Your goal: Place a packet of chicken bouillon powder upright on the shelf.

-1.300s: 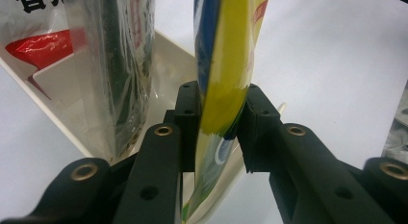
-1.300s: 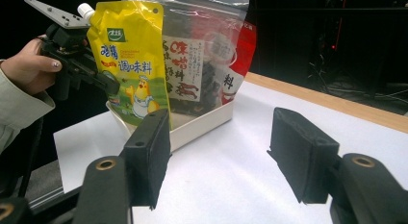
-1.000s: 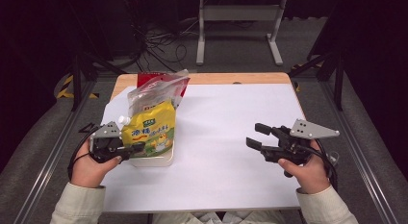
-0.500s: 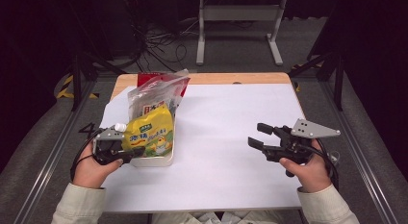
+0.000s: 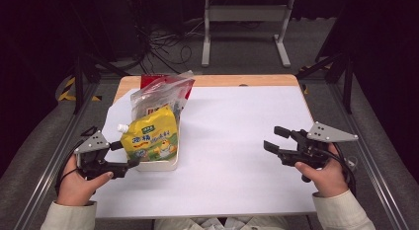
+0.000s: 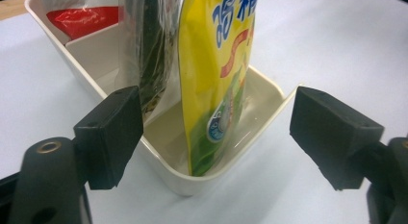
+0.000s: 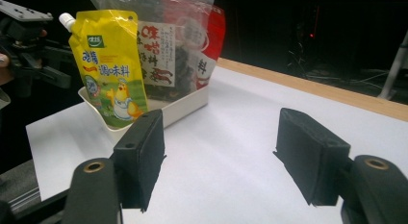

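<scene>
- Near the table's left edge, our left gripper (image 5: 123, 156) has just spread its jaws off the yellow seasoning pouch (image 5: 148, 140), standing in the white tray (image 5: 163, 166).
- Our right gripper (image 5: 272, 139) hovers near the right edge, jaws apart, empty.

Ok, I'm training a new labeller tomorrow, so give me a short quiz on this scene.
1. True or false: the left gripper is clamped on the yellow pouch.
2. Where does the pouch stand? A) flat on the table B) upright in the white tray C) in the right gripper
3. What does the right gripper hold?

Key
1. False: its jaws have just been opening and now stand wide, at either side of the tray's near end, with nothing pressed between them.
2. B, at the tray's near end, in front of a clear bag.
3. Nothing; its jaws are open above the bare white table.
</scene>
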